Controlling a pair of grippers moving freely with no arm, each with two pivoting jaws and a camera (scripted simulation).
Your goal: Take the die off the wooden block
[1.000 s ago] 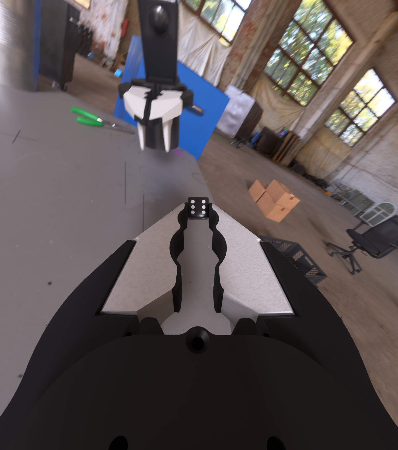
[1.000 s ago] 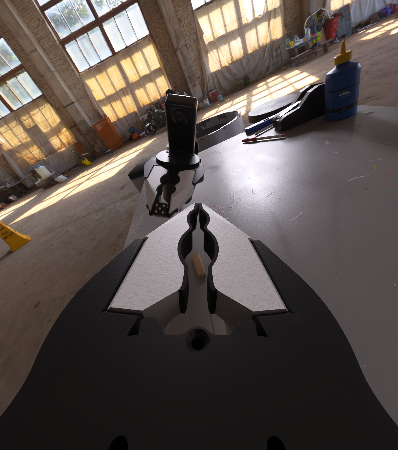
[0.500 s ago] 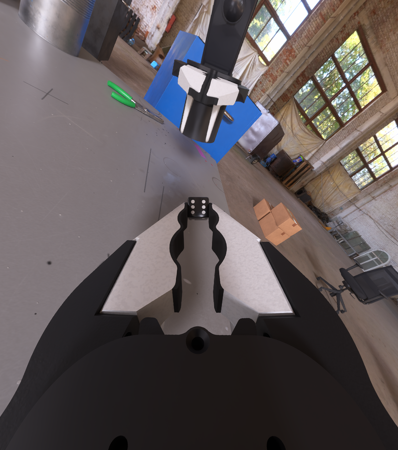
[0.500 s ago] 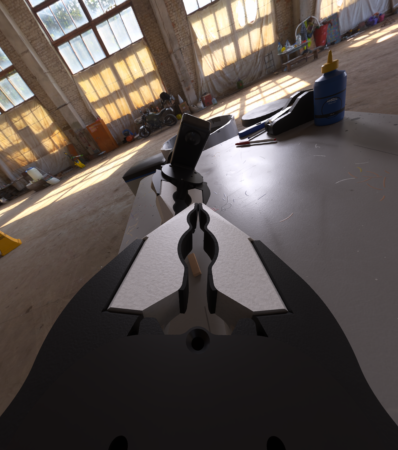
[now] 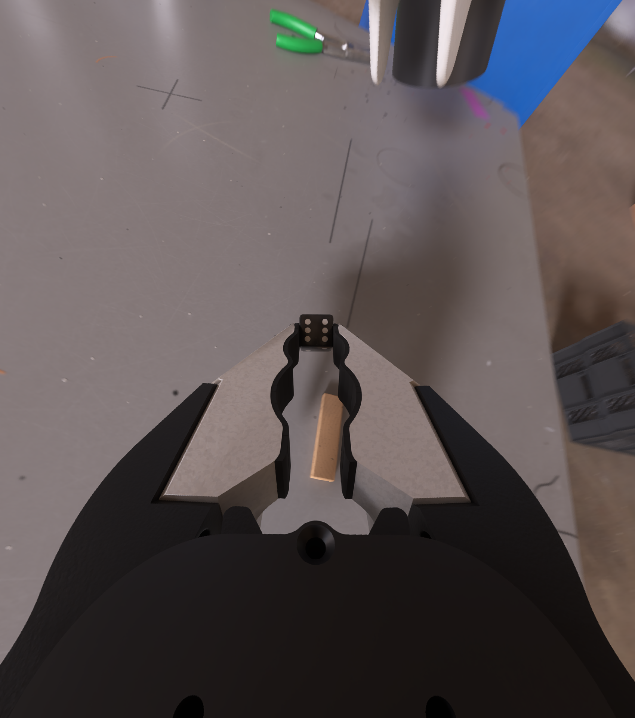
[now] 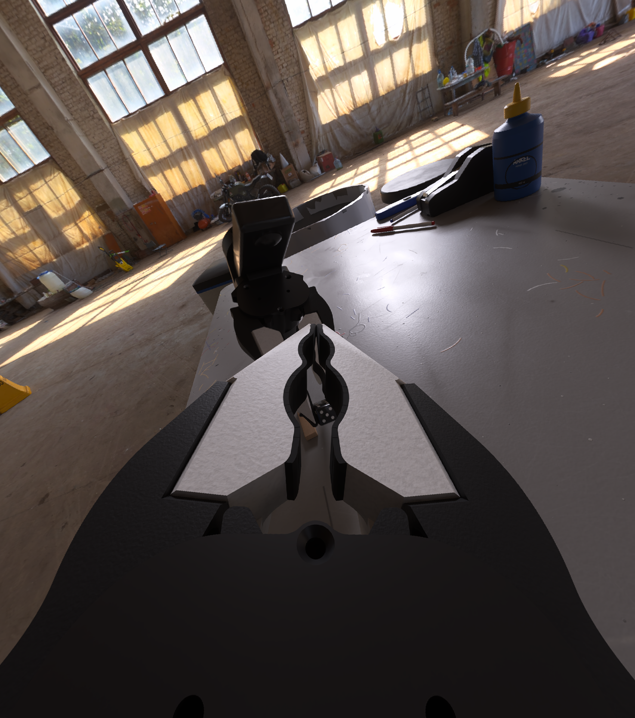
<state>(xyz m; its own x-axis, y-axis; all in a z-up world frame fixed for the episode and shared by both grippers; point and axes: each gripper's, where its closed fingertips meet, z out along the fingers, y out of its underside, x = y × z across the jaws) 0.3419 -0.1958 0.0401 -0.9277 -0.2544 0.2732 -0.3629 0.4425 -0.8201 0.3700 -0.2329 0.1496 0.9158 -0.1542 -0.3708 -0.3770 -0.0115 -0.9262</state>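
My left gripper (image 5: 315, 336) is shut on the small black die (image 5: 316, 333) with white pips, pinched at the fingertips above the grey table (image 5: 152, 233). The light wooden block (image 5: 326, 439) lies flat on the table below, seen between my left fingers, nearer than the die. My right gripper (image 6: 315, 330) is shut and empty. Through the gap behind its tips I see the die (image 6: 324, 412) next to the block's end (image 6: 309, 429). The left gripper's black body (image 6: 265, 279) stands just beyond. The right gripper (image 5: 411, 74) hangs at the top of the left wrist view.
Green-handled pliers (image 5: 300, 35) lie at the far side, near a blue box (image 5: 541, 58). The table edge (image 5: 533, 272) runs close on the right, with a dark crate (image 5: 618, 388) on the floor. A blue glue bottle (image 6: 517, 155), a black case (image 6: 451, 182) and pens (image 6: 405, 227) stand far right.
My left gripper has tipped down towards the table with the die still in it, and the wooden block has come into view between its fingers. The right gripper stays shut and now looks closer.
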